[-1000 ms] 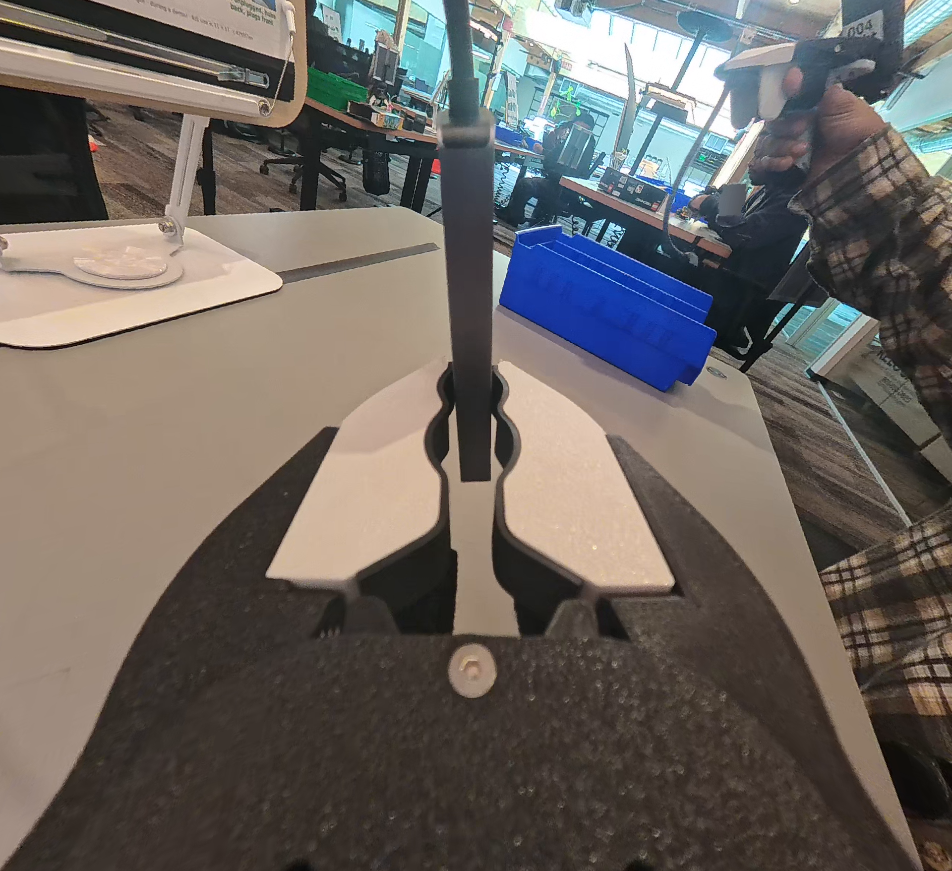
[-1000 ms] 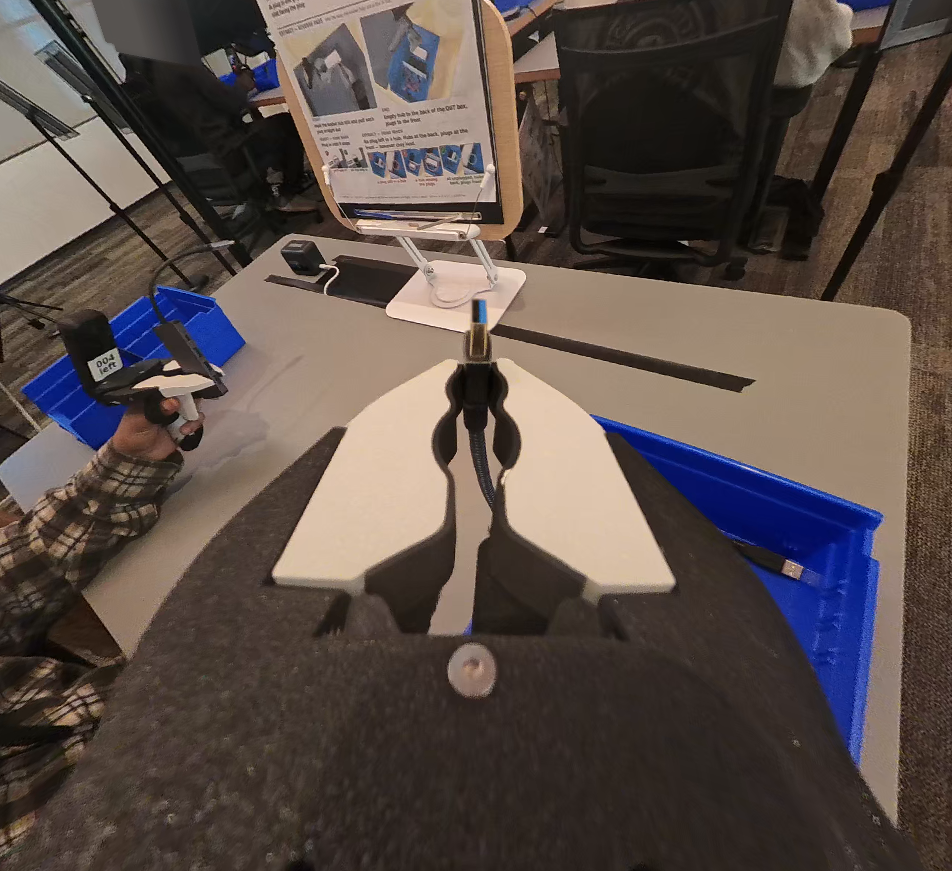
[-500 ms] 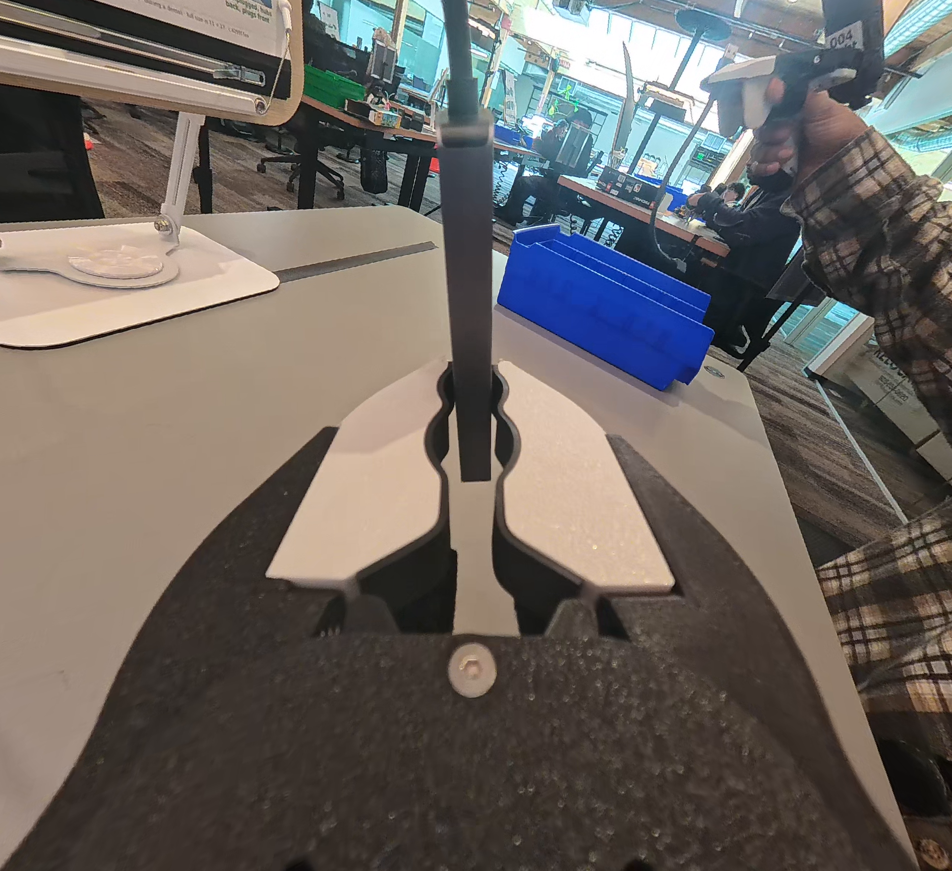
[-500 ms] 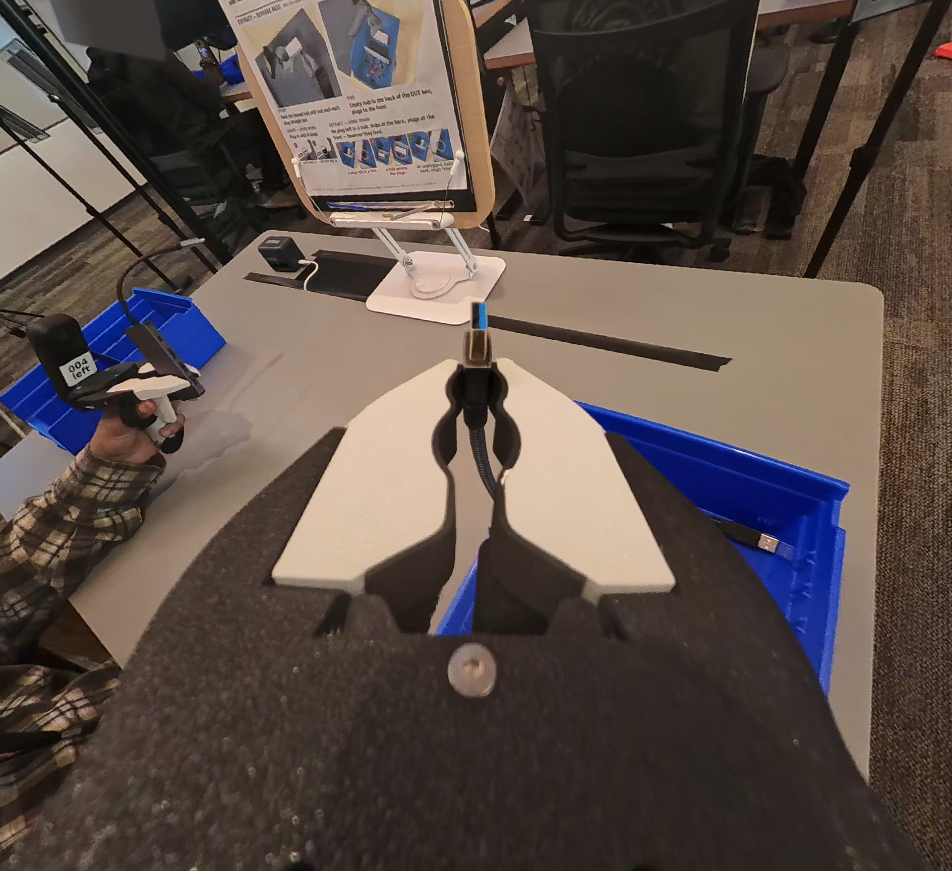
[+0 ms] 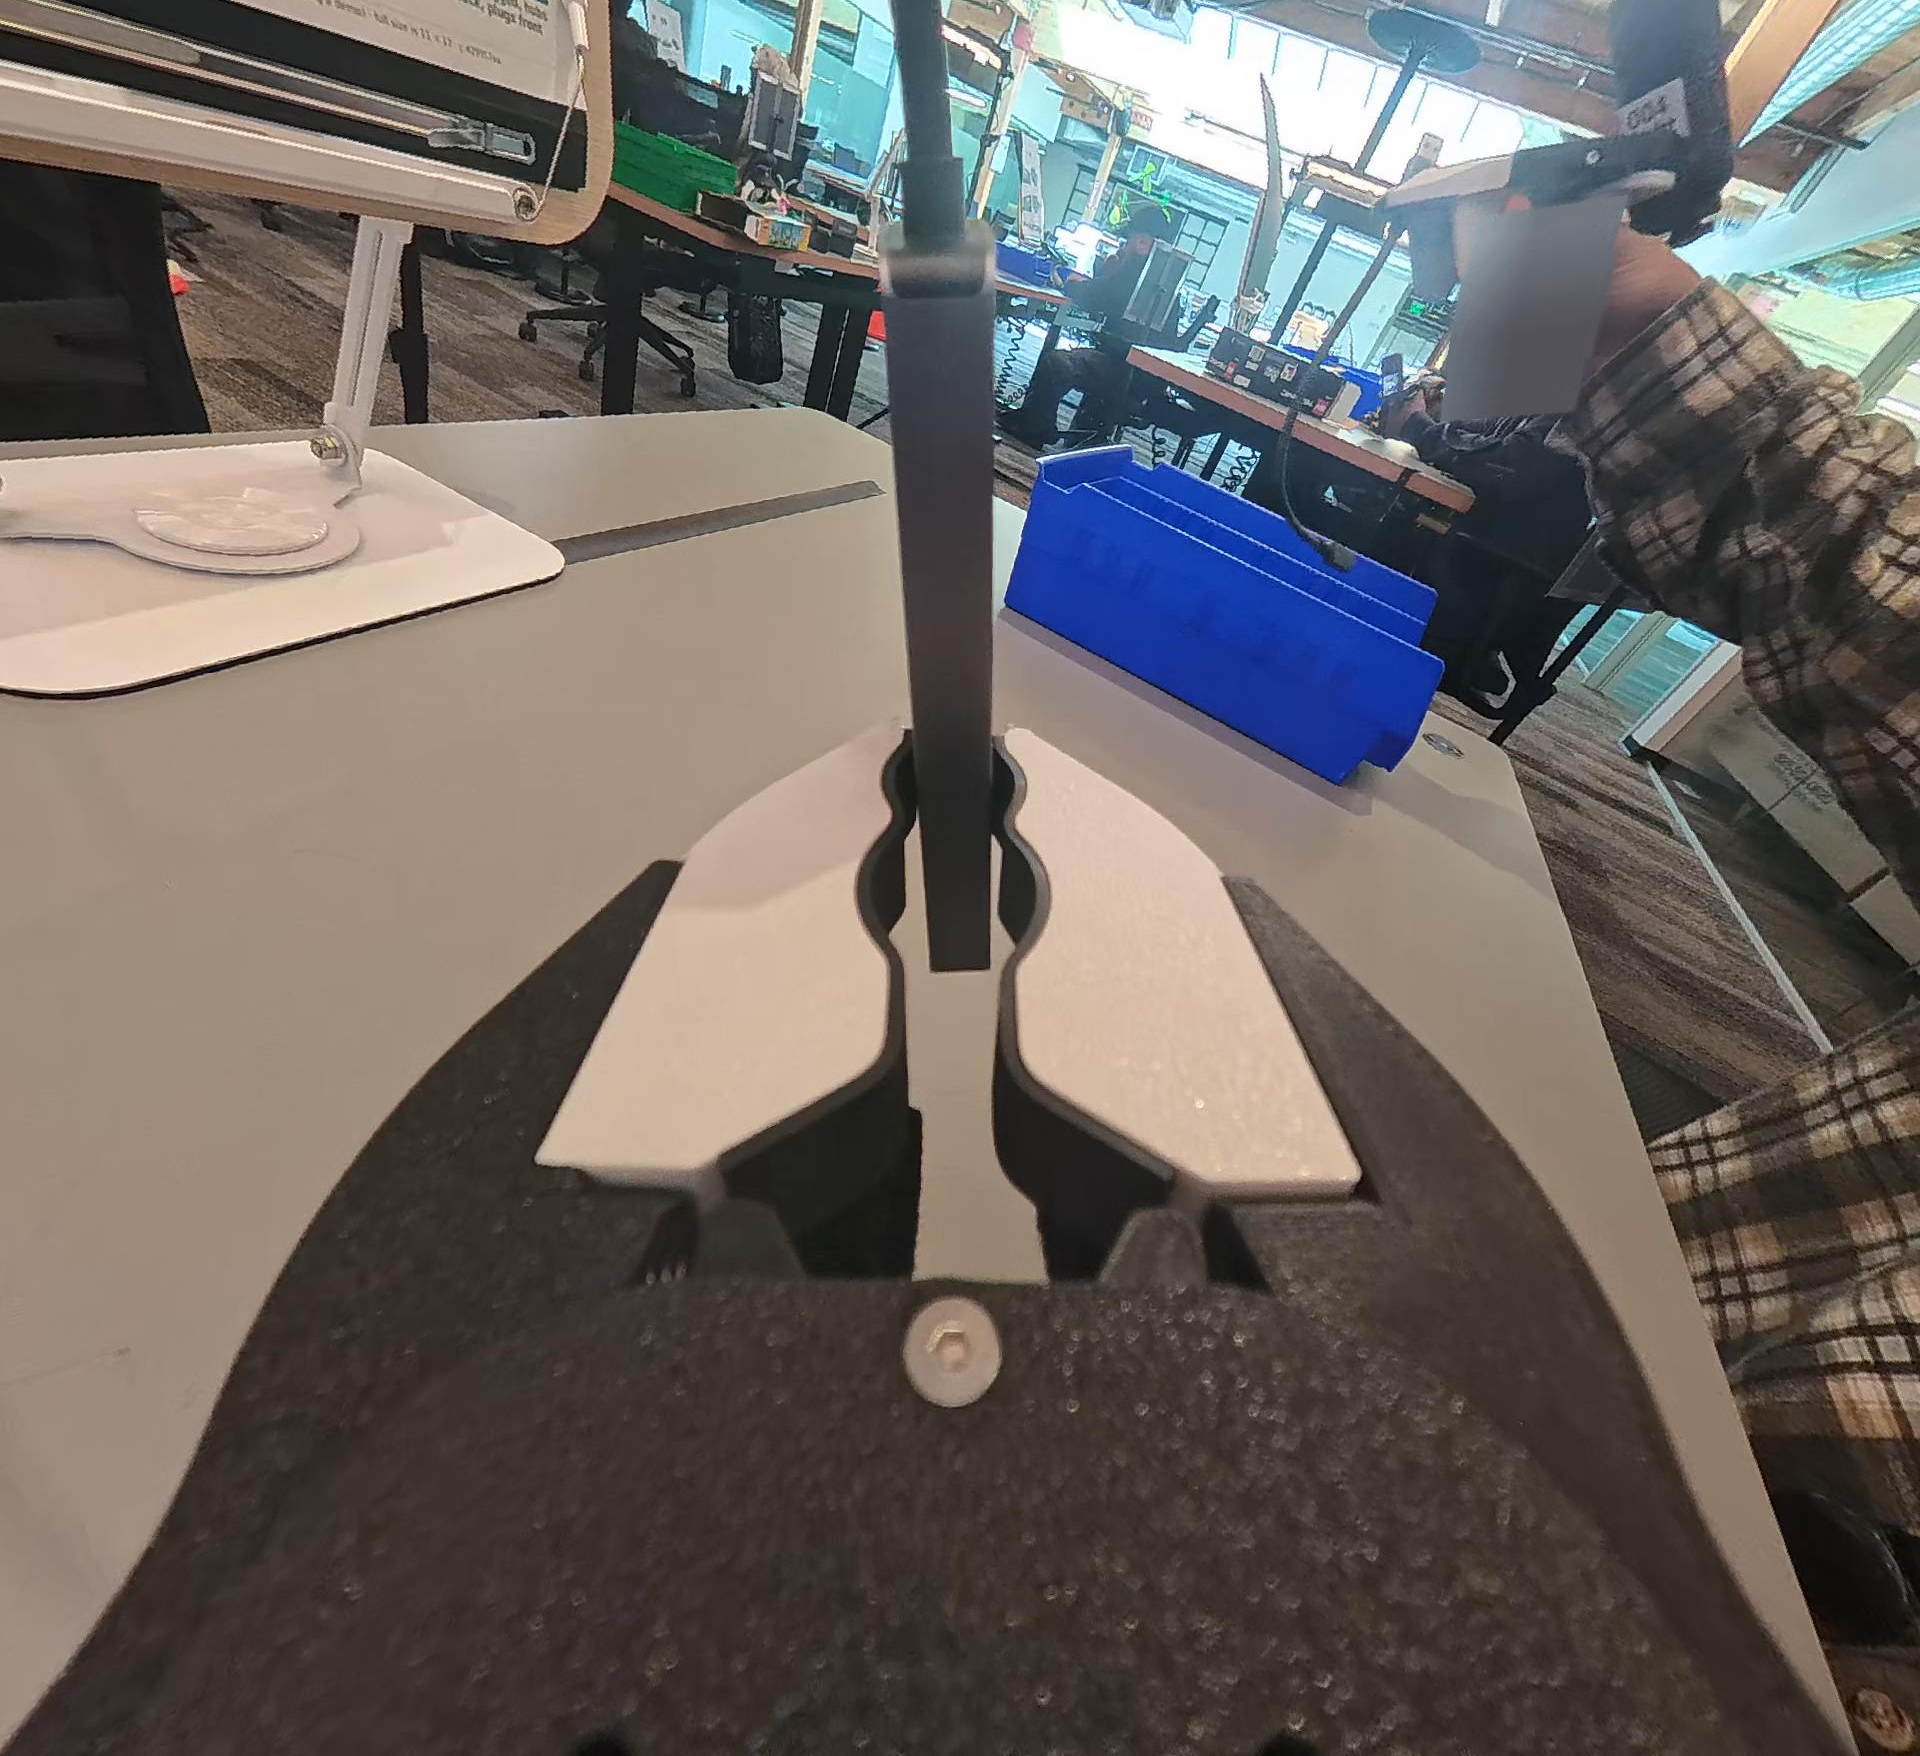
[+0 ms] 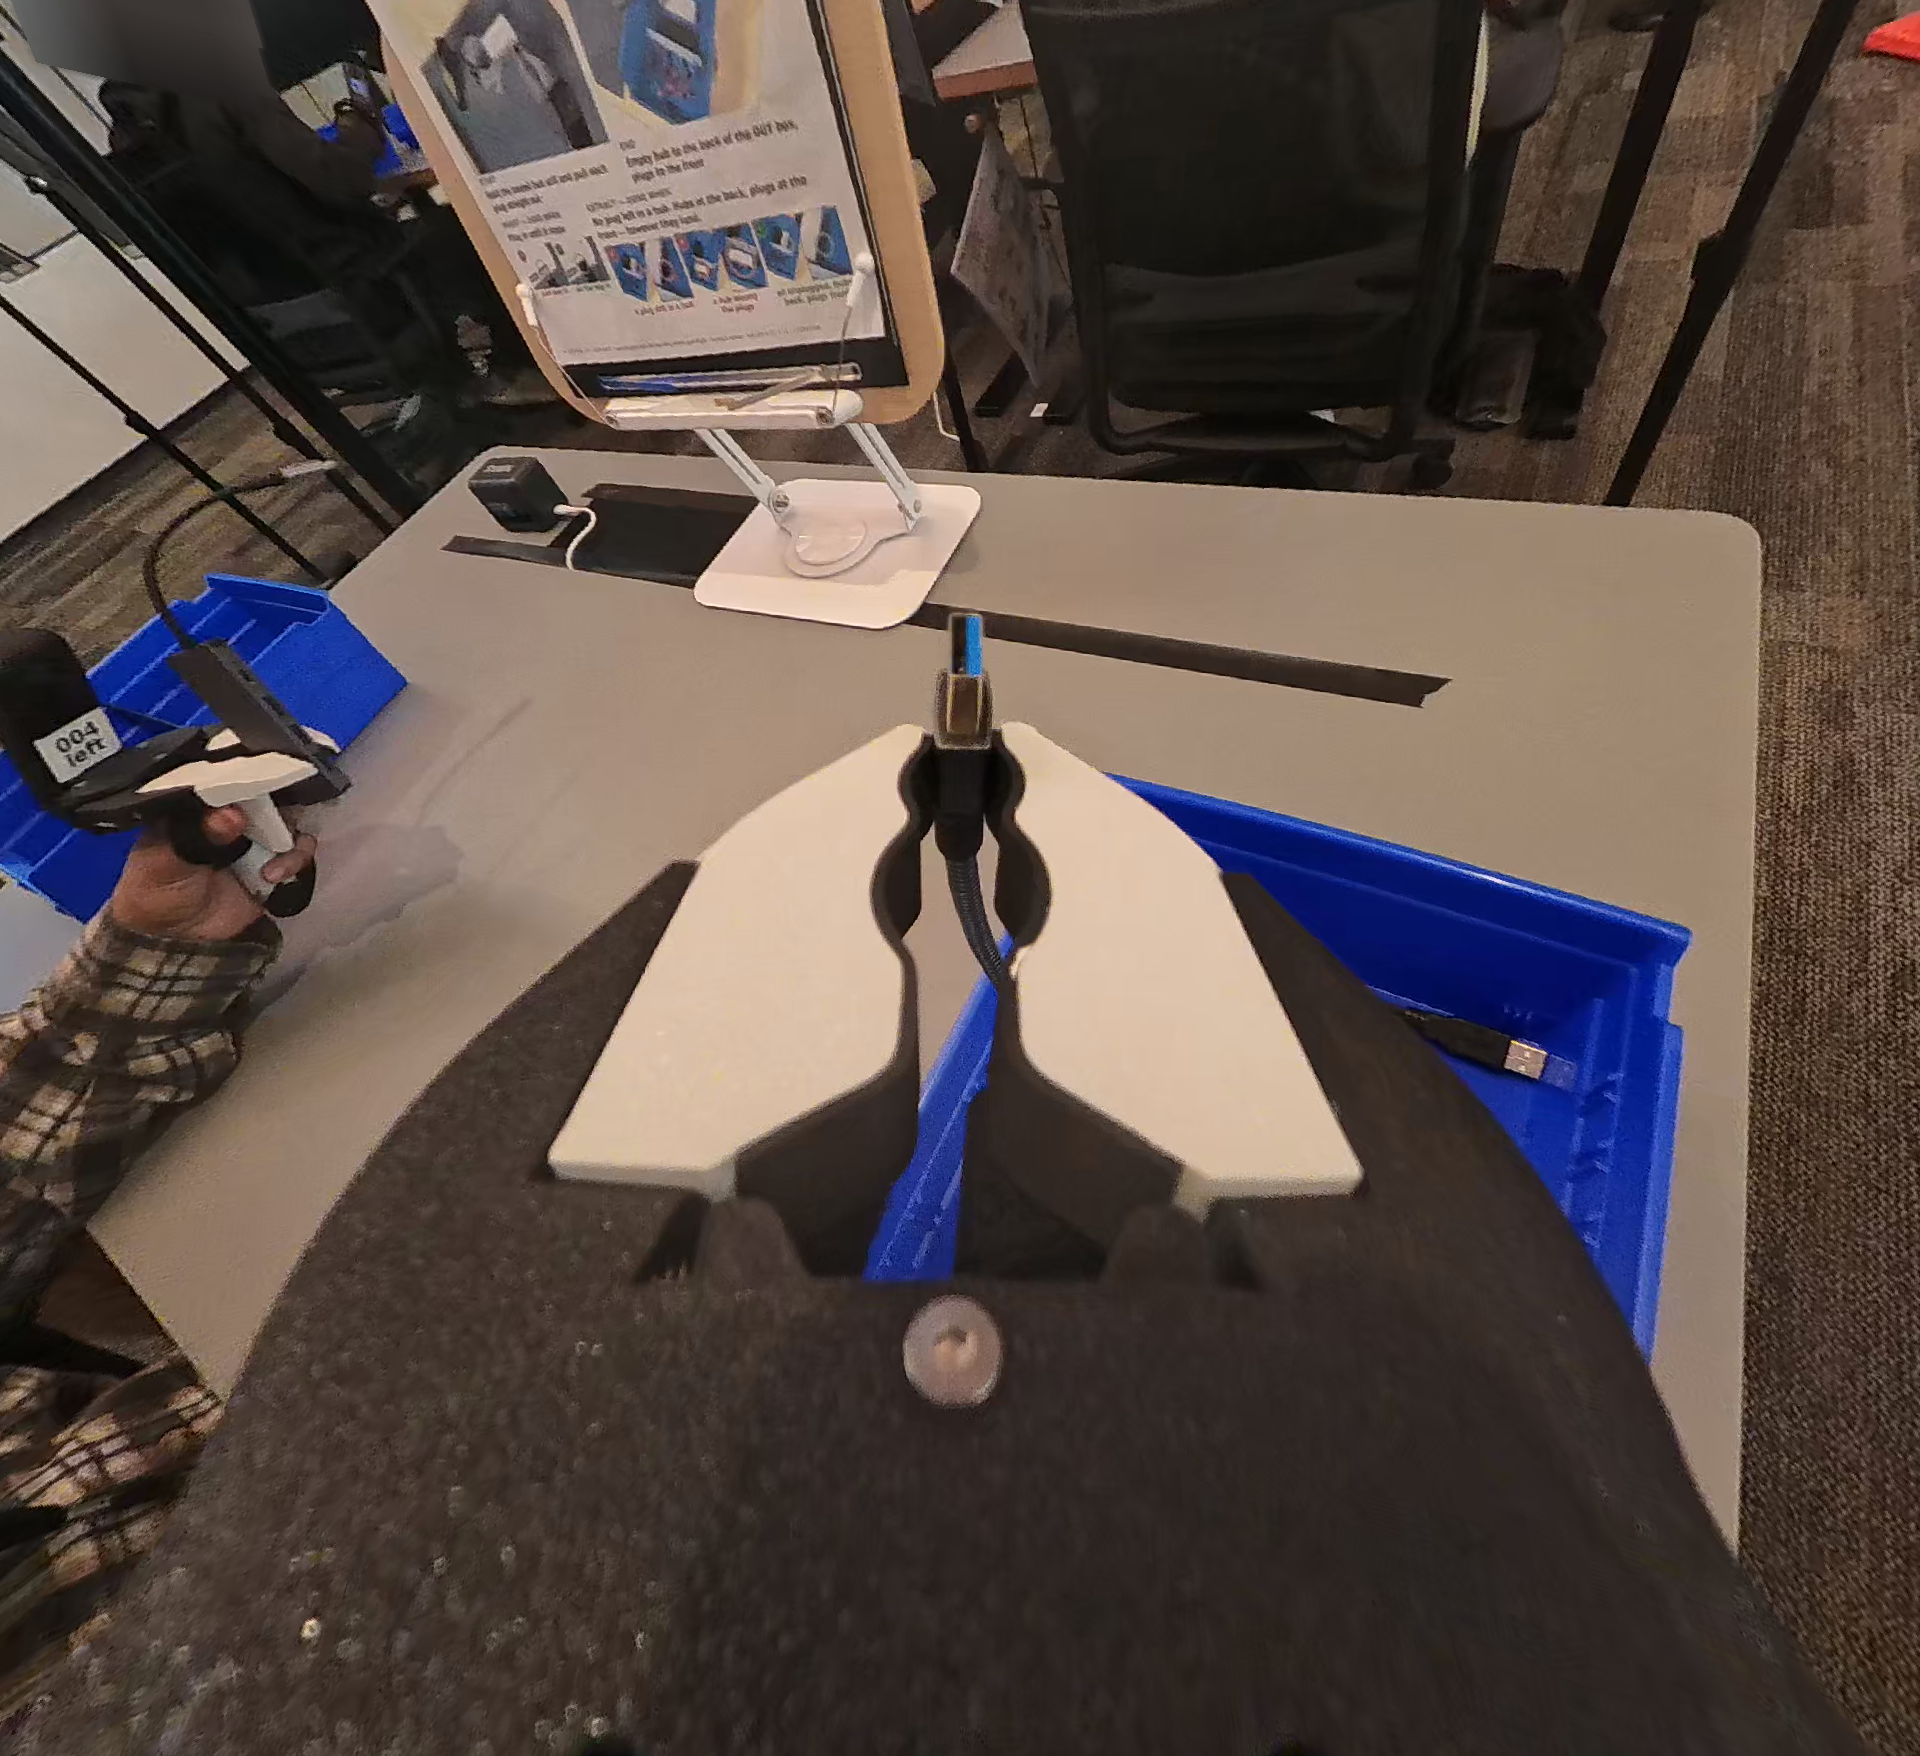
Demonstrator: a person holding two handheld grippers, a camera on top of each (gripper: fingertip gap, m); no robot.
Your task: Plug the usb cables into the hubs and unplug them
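My left gripper (image 5: 951,750) is shut on a dark grey USB hub (image 5: 940,563) that sticks forward and up, its cable rising out of view. In the right wrist view the left gripper (image 6: 312,756) and the hub (image 6: 244,704) show far left, low over the table. My right gripper (image 6: 961,745) is shut on a USB cable plug (image 6: 964,683) with a blue tip, its braided cable running back between the fingers. In the left wrist view the right gripper (image 5: 1507,189) is held high at upper right, with the cable (image 5: 1309,480) hanging from it.
A blue bin (image 6: 1538,927) under my right gripper holds another USB cable (image 6: 1496,1046). A second blue bin (image 6: 301,657) stands at the table's left edge. An instruction board on a white stand (image 6: 842,553) and a black charger (image 6: 509,491) stand at the back of the grey table (image 6: 1351,771).
My right gripper has lifted and shifted with the plug, so the bin and table sit lower and farther in its view. My left gripper and the hub have barely moved.
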